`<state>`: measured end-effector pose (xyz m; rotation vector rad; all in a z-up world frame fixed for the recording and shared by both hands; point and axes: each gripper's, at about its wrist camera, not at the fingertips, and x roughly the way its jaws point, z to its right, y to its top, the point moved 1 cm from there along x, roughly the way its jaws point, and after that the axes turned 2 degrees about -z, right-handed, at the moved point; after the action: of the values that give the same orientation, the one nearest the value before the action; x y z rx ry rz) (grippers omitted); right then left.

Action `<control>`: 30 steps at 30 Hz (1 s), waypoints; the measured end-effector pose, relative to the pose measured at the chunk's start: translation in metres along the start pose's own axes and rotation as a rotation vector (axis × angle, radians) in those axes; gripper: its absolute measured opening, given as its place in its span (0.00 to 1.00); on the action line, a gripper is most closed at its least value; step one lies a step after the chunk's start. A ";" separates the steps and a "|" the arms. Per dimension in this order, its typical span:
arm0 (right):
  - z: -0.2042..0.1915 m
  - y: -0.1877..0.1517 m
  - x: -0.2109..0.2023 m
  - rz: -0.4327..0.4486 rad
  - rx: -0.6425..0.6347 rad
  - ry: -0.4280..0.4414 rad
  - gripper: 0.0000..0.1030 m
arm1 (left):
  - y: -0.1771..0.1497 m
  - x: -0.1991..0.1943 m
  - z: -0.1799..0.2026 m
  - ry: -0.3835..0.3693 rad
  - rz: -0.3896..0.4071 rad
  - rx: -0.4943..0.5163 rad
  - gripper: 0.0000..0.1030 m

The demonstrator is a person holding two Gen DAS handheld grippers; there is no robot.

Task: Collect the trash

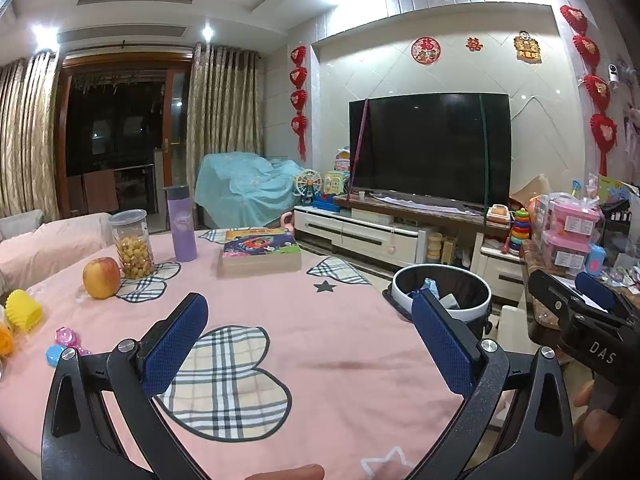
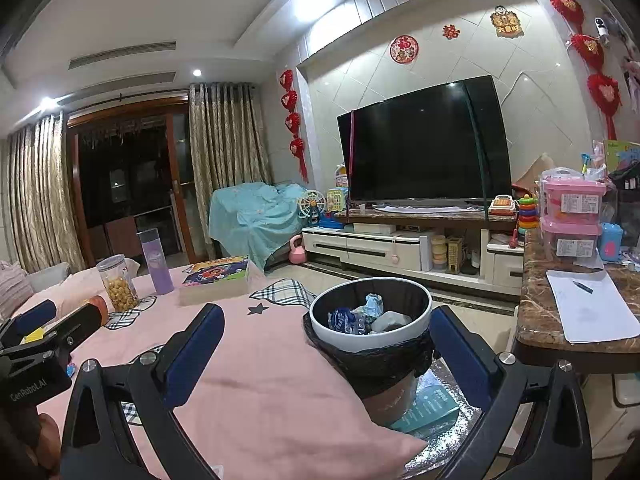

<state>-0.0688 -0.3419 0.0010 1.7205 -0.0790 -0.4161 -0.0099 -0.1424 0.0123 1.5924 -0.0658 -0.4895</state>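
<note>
A round trash bin (image 1: 401, 285) with a white rim and a black liner stands on the floor just past the table's right edge. Crumpled blue and white wrappers (image 2: 360, 316) lie inside the bin (image 2: 360, 342). My left gripper (image 1: 310, 344) is open above the pink tablecloth (image 1: 340, 320), nothing between its blue pads. My right gripper (image 2: 328, 352) is open too, held over the table corner with the bin between and beyond its fingers. Each gripper shows in the other's view: the right (image 1: 576, 292) at the far right, the left (image 2: 60, 318) at the far left.
On the table are an apple (image 1: 101, 277), a snack jar (image 1: 132, 245), a purple bottle (image 1: 182, 225), a flat picture-book box (image 1: 260, 251), a yellow cup (image 1: 24, 310) and small toys (image 1: 66, 340). A marble counter (image 2: 536, 320) with paper and pink boxes stands right of the bin.
</note>
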 end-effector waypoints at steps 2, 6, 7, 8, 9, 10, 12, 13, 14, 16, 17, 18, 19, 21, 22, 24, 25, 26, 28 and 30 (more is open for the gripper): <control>0.000 0.000 0.000 -0.002 0.002 0.003 1.00 | -0.001 -0.001 0.000 0.004 0.002 0.000 1.00; -0.002 0.001 -0.001 -0.001 0.001 0.008 1.00 | -0.001 -0.002 -0.002 0.008 -0.001 -0.008 1.00; -0.003 0.001 -0.001 -0.001 0.000 0.009 1.00 | -0.001 -0.002 -0.003 0.011 0.002 -0.009 1.00; -0.003 0.002 -0.001 -0.001 -0.001 0.010 1.00 | -0.001 -0.003 -0.003 0.014 0.003 -0.009 1.00; -0.003 0.001 -0.001 -0.002 -0.001 0.011 1.00 | -0.001 -0.003 -0.002 0.015 0.003 -0.009 1.00; -0.003 0.001 -0.001 -0.003 0.000 0.012 1.00 | -0.002 -0.003 -0.002 0.018 0.004 -0.009 1.00; -0.003 0.001 -0.001 -0.004 0.000 0.011 1.00 | -0.002 -0.001 -0.002 0.021 0.000 -0.006 1.00; -0.003 0.001 -0.002 -0.003 0.000 0.011 1.00 | -0.003 -0.001 -0.002 0.020 -0.003 -0.007 1.00; -0.003 0.001 -0.001 -0.003 -0.001 0.012 1.00 | -0.003 -0.001 -0.003 0.020 -0.005 -0.008 1.00; -0.003 0.001 -0.001 -0.003 -0.003 0.010 1.00 | -0.003 0.000 -0.003 0.020 -0.004 -0.007 1.00; -0.003 0.001 -0.002 -0.003 -0.004 0.011 1.00 | -0.003 0.000 -0.002 0.021 -0.002 -0.006 1.00; -0.003 0.001 -0.002 -0.002 -0.003 0.011 1.00 | -0.003 0.000 -0.003 0.021 -0.003 -0.007 1.00; -0.003 0.001 -0.002 -0.002 -0.003 0.012 1.00 | -0.003 0.000 -0.003 0.019 -0.003 -0.008 1.00; -0.004 0.001 -0.002 -0.002 -0.005 0.012 1.00 | -0.003 0.000 -0.003 0.020 -0.003 -0.008 1.00; -0.004 0.001 -0.002 -0.002 -0.006 0.012 1.00 | -0.003 0.000 -0.003 0.020 -0.003 -0.008 1.00; -0.004 0.001 -0.002 -0.002 -0.006 0.013 1.00 | -0.004 0.000 -0.003 0.019 -0.004 -0.009 1.00; -0.005 0.001 -0.003 -0.001 -0.006 0.013 1.00 | -0.003 0.000 -0.003 0.020 -0.003 -0.007 1.00; -0.005 0.001 -0.003 -0.001 -0.005 0.013 1.00 | -0.003 0.000 -0.003 0.019 -0.002 -0.006 1.00; -0.005 0.001 -0.002 -0.002 -0.004 0.012 1.00 | -0.003 0.000 -0.002 0.020 0.000 -0.004 1.00; -0.005 0.001 -0.002 -0.002 -0.003 0.013 1.00 | -0.003 -0.001 -0.002 0.019 0.000 -0.004 1.00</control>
<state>-0.0692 -0.3369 0.0034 1.7206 -0.0673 -0.4060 -0.0104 -0.1397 0.0094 1.5926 -0.0501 -0.4743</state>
